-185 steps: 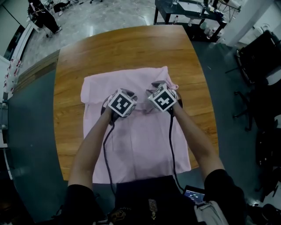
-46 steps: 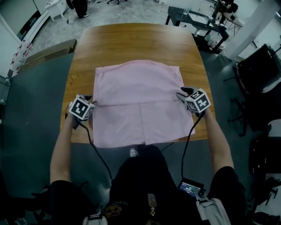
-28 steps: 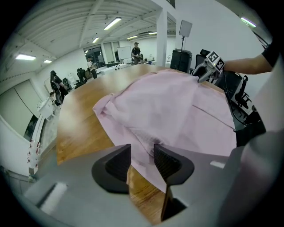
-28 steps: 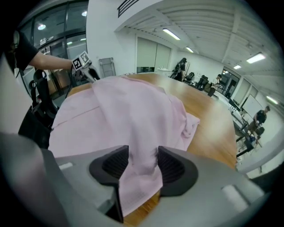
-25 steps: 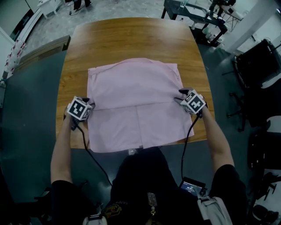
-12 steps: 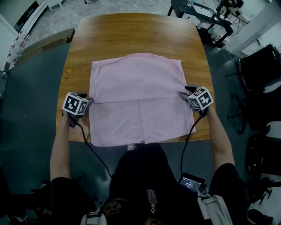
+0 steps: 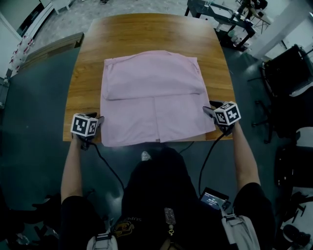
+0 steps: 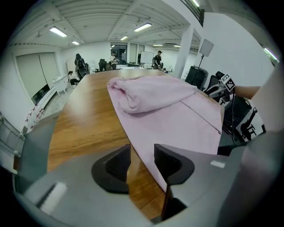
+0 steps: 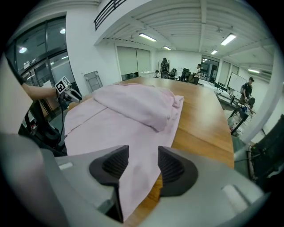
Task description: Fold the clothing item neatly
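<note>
A pink garment [image 7: 154, 95] lies flat on the wooden table [image 7: 146, 31], its far half doubled over into a thicker layer [image 7: 151, 73]. My left gripper [image 7: 99, 119] sits at the near left corner of the cloth. It is open, its jaws have just spread a little wider, and the cloth's edge [image 8: 146, 153] runs between them untouched. My right gripper [image 7: 209, 110] is at the near right corner, also open, with the cloth's corner [image 9: 137, 177] lying loose between its pads. Each gripper also shows in the other's view: the right gripper [image 8: 224, 84] and the left gripper [image 9: 66, 91].
The table's near edge [image 7: 146, 142] runs just below the garment's hem. Black chairs [image 7: 288, 73] stand to the right, a dark desk [image 7: 220, 12] beyond the table. A small screen [image 7: 212, 199] hangs at the person's hip. People sit far off in the room [image 8: 80, 66].
Both grippers have slid toward me along the garment's sides, from the fold line down to its near corners. The garment lies as before.
</note>
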